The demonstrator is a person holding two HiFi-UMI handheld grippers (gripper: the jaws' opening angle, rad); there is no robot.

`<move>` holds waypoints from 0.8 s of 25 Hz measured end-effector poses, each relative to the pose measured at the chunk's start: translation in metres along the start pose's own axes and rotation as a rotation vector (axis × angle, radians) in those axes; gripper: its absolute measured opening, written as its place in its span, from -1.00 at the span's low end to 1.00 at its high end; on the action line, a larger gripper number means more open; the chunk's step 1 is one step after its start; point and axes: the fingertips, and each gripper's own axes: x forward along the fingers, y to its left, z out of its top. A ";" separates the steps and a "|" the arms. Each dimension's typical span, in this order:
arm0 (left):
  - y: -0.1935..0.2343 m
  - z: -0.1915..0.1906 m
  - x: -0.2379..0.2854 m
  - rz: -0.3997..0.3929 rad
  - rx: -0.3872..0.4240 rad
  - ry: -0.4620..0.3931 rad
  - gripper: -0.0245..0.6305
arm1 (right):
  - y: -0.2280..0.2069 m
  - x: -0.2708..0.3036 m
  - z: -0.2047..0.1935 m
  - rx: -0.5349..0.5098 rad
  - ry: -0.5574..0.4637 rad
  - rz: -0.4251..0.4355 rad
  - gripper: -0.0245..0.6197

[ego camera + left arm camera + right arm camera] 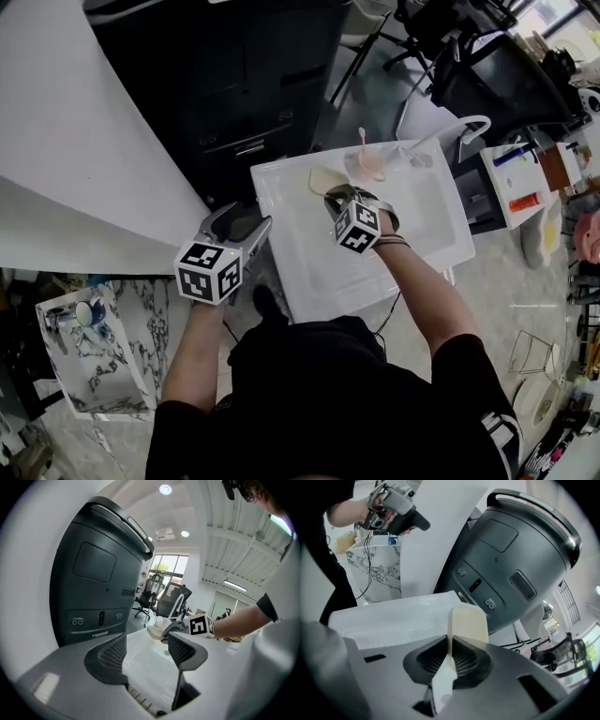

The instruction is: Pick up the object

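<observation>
A cream spatula [468, 623] is clamped by its white handle [443, 682] between the pads of my right gripper [449, 654], blade pointing away. In the head view that gripper [339, 199] hangs over the far part of the white sink basin [422, 234], with the spatula blade [323, 178] sticking out past it. My left gripper [239, 225] is open and holds nothing, at the basin's left edge. In the left gripper view its jaws [147, 651] stand wide apart, and beyond them are the right gripper's marker cube [199, 625] and the spatula [154, 632].
A big black machine [253, 84] stands behind the basin. A pink utensil [368, 161] lies at the basin's far edge beside a white faucet [455, 129]. A marble-patterned box [94, 347] sits at lower left. Office chairs and cluttered shelves fill the right.
</observation>
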 end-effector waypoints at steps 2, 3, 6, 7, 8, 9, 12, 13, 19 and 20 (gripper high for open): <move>-0.009 0.001 -0.001 0.010 0.007 -0.003 -0.07 | 0.002 -0.011 -0.007 0.016 -0.018 -0.005 -0.80; -0.014 0.002 -0.001 0.016 0.012 -0.005 -0.07 | 0.002 -0.017 -0.012 0.028 -0.028 -0.008 -0.80; -0.034 0.006 0.000 0.032 0.025 -0.014 -0.08 | 0.005 -0.035 -0.031 0.064 -0.051 -0.014 -0.80; -0.041 0.007 0.001 0.036 0.027 -0.016 -0.08 | 0.007 -0.041 -0.038 0.074 -0.057 -0.015 -0.80; -0.049 0.007 0.001 0.040 0.030 -0.018 -0.09 | 0.009 -0.047 -0.045 0.084 -0.063 -0.017 -0.80; -0.057 0.007 0.002 0.044 0.033 -0.021 -0.09 | 0.010 -0.054 -0.053 0.096 -0.070 -0.019 -0.80; -0.081 0.007 0.001 0.058 0.048 -0.024 -0.09 | 0.017 -0.076 -0.074 0.139 -0.099 -0.027 -0.80; -0.088 0.006 0.001 0.064 0.052 -0.025 -0.10 | 0.019 -0.085 -0.080 0.156 -0.111 -0.030 -0.80; -0.131 0.005 -0.001 0.110 0.081 -0.043 -0.14 | 0.027 -0.141 -0.114 0.284 -0.216 -0.058 -0.81; -0.137 0.005 -0.001 0.118 0.085 -0.046 -0.15 | 0.026 -0.149 -0.118 0.309 -0.239 -0.064 -0.81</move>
